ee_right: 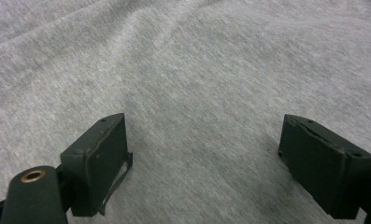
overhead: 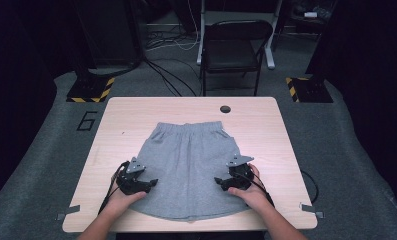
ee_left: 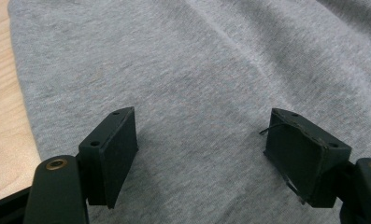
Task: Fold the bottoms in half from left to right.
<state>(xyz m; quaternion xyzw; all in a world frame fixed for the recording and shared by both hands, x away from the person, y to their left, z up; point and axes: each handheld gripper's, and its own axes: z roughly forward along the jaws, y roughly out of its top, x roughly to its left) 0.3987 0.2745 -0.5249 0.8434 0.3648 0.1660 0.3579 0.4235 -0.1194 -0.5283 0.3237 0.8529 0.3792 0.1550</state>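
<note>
Pale wooden table (overhead: 281, 150) on grey carpet (overhead: 346, 150), grey shorts (overhead: 188, 165) flat under both grippers' spread, empty jaws.

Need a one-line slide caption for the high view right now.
Grey shorts lie flat on a wooden table, with the open left gripper and right gripper poised over their lower sides.

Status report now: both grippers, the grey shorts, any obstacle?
Left gripper and right gripper open, over the cloth. Grey shorts flat on table, not gripped. No obstacle on them.
</note>
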